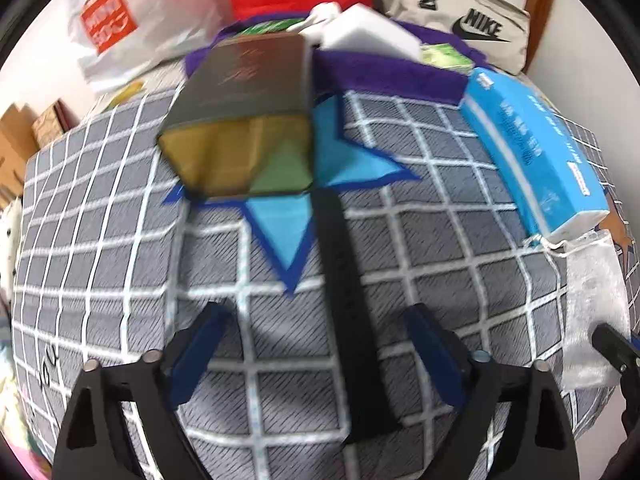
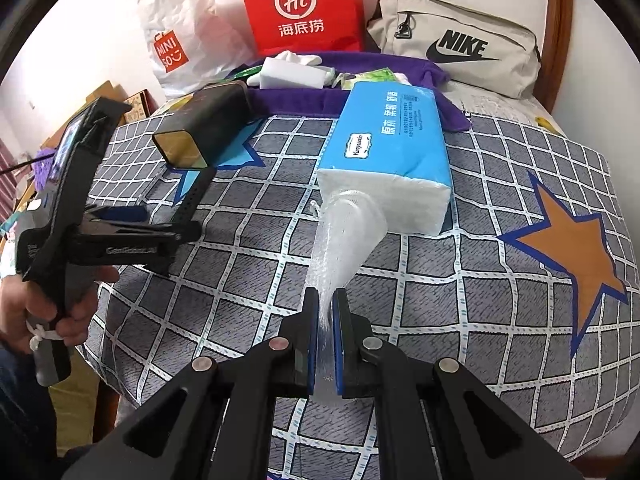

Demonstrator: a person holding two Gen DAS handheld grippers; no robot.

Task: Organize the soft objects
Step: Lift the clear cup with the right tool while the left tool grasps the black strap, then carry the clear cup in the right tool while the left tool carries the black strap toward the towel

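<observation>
My right gripper [image 2: 325, 300] is shut on a sheer white organza pouch [image 2: 344, 236] that stretches forward to a blue tissue pack [image 2: 392, 148] on the checked bedspread. The pouch [image 1: 592, 308] and tissue pack [image 1: 536, 152] also show at the right of the left wrist view. My left gripper [image 1: 316, 320] is open above the bedspread, with a black strap [image 1: 348, 300] lying between its fingers. Just ahead lies a dark box with a gold end [image 1: 248, 120]. The left gripper [image 2: 140, 220] shows in the right wrist view, near the box [image 2: 204, 124].
A purple towel [image 2: 304, 100] at the back carries a white sponge block [image 2: 292, 74] and green packets [image 2: 376, 76]. Behind stand a red paper bag [image 2: 304, 4], a white Miniso bag [image 2: 180, 36] and a beige Nike bag [image 2: 460, 40]. The bed edge [image 2: 116, 364] drops off at left.
</observation>
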